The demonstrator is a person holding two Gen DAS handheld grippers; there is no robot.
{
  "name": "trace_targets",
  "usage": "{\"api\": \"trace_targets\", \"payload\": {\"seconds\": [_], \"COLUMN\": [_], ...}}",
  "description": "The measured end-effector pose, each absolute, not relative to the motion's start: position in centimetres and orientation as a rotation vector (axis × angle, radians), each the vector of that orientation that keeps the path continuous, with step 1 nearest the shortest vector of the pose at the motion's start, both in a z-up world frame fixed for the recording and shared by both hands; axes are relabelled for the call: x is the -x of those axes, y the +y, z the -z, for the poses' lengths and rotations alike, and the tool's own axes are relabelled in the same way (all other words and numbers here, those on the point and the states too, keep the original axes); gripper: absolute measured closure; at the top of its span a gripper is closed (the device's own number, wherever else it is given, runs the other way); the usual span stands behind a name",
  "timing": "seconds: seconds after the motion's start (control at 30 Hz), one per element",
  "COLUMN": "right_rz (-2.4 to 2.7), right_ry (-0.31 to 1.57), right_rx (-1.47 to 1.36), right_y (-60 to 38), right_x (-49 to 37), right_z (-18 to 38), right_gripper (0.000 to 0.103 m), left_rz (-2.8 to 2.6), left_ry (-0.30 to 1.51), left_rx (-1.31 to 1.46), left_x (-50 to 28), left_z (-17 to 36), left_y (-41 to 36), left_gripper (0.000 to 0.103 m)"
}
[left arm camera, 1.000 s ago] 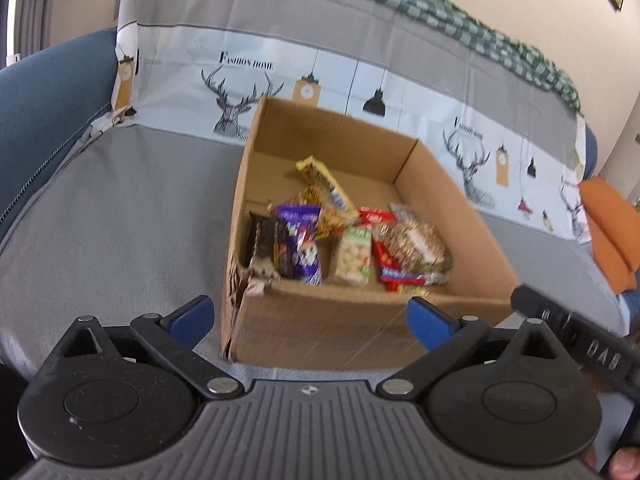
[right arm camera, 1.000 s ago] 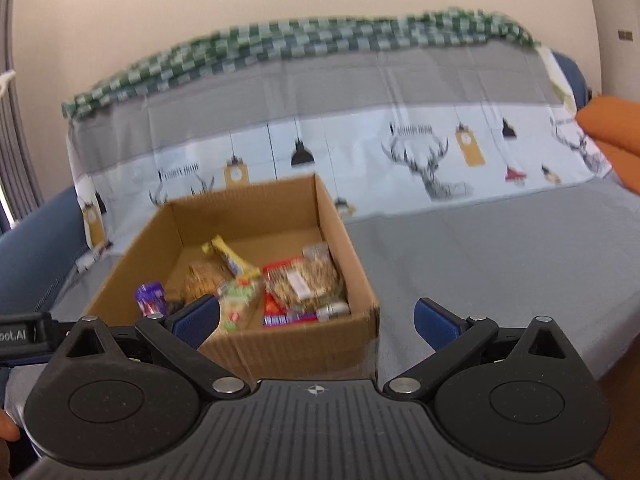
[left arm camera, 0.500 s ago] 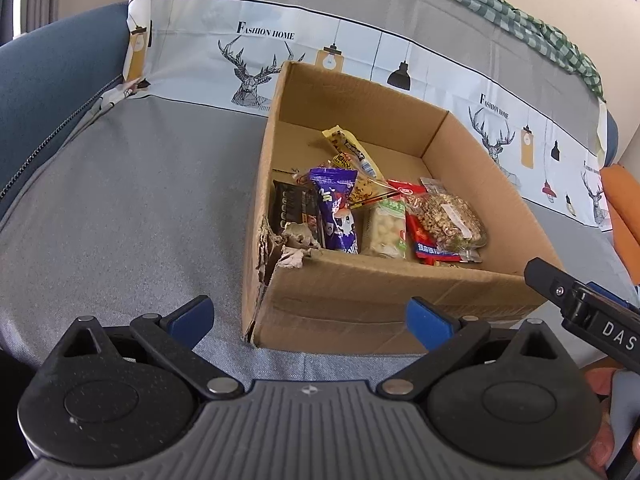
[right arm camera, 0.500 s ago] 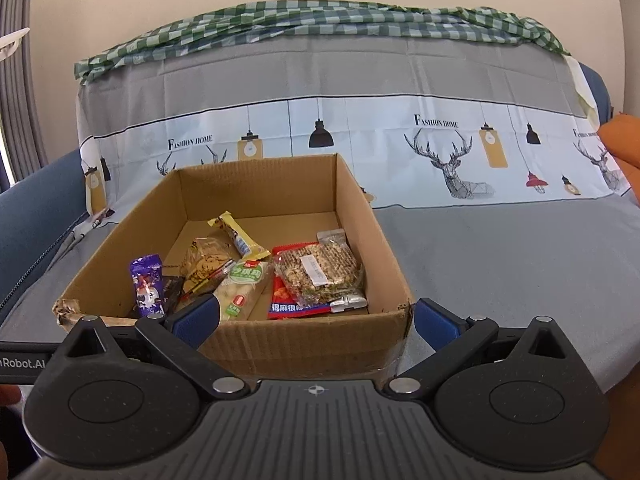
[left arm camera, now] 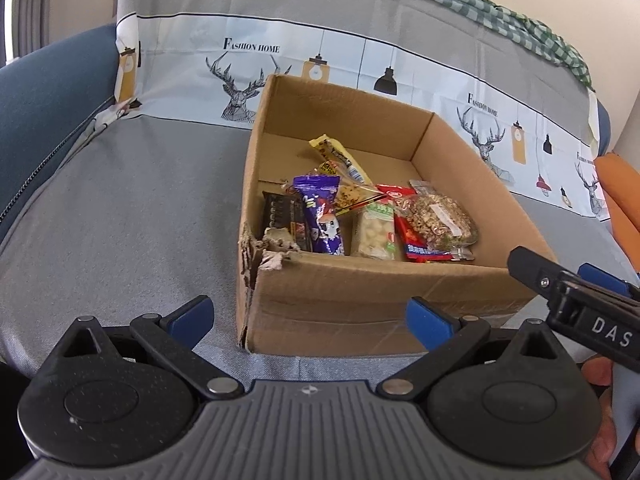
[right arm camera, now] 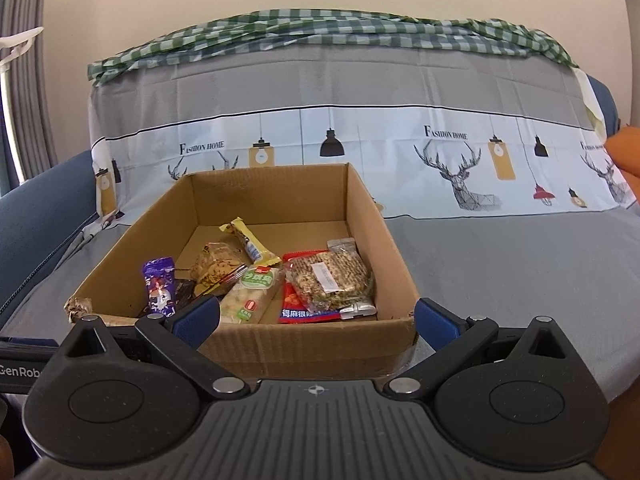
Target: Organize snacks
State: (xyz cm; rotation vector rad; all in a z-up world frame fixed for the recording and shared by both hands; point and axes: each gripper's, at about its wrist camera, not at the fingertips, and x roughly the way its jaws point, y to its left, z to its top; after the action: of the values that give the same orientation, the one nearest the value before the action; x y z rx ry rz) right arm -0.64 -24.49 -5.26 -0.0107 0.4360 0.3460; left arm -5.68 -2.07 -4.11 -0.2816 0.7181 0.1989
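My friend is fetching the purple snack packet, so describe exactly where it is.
On the grey-covered sofa sits an open cardboard box. The purple packet stands near its torn front-left corner, against a black packet. It is the only purple wrapper there.

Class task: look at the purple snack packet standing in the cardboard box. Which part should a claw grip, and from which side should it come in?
Grip the crimped top end of the purple packet, coming down from above. It leans nearly upright near the box's front wall, its top poking above neighbouring packets, while its lower part is crowded by the dark packet and white-green packet.
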Motion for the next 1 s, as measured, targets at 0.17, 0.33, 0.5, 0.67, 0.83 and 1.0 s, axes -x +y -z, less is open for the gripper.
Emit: {"api": "trace_targets", "payload": {"seconds": [0.17, 0.33, 0.5, 0.67, 0.83, 1.0], "right_rz": [-0.346, -0.347, -0.346, -0.353, -0.361, -0.365], "right_ry": [0.433, 0.431, 0.430, 0.426, 0.423, 0.414], "right_rx": [0.014, 0.011, 0.013, 0.020, 0.028, 0.036], "right_y": [-24.46, -24.55, -24.53, -24.31, -24.14, -24.07], "right_x": [0.72, 0.78, 0.85, 0.95, 0.93, 0.91], "right_z": [5.23, 5.28, 5.29, 5.33, 5.34, 5.29], "right_gripper": [0.001, 0.001, 0.001, 0.001, 0.001, 0.001], "left_rz": [-0.194, -0.192, -0.185, -0.175, -0.169, -0.174], "left_ry": [0.712, 0.705, 0.698, 0.689, 0.689, 0.692], "left_rx": [0.273, 0.260, 0.254, 0.235, 0.234, 0.233], "left_x": [5.78, 5.86, 5.90, 5.96, 5.81, 5.54], "left_z": [4.13, 4.17, 4.22, 4.26, 4.41, 4.47], "left_y": [-2.36, -2.47, -2.41, -2.70, -2.66, -2.73], "left_gripper": [0.001, 0.001, 0.001, 0.001, 0.001, 0.001]}}
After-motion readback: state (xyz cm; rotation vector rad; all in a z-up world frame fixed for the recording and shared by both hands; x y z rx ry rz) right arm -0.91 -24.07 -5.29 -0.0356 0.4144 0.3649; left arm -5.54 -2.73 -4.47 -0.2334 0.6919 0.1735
